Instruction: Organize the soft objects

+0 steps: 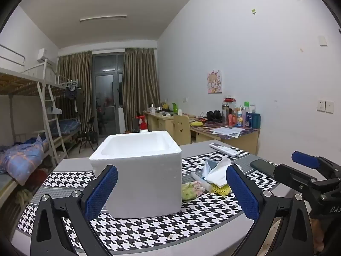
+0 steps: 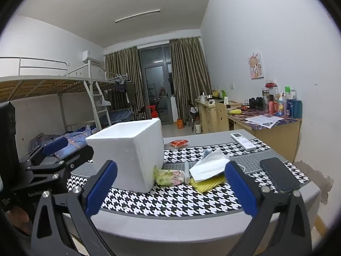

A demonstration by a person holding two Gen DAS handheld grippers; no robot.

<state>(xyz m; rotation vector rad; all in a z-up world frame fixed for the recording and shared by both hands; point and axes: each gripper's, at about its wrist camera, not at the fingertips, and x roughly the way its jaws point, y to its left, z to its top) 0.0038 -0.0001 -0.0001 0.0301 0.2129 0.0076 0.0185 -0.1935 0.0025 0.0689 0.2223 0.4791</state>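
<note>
On table (image 1: 149, 234), foam box (image 1: 138, 170) upright, long axis leftward-rightward, opening upward

Dorm room: metal bunk beds (image 1: 32, 98) with a ladder (image 1: 51, 125) standing along one wall, wooden desks (image 2: 275, 132) crowding with bottles (image 2: 285, 105) opposite, curtains (image 1: 138, 85) hanging beside a glass balcony door (image 1: 106, 102).

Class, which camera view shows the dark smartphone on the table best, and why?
The right wrist view: the dark smartphone lies whole and near on the houndstooth table mat. In the left wrist view the right gripper partly hides it, leaving one end.
</note>
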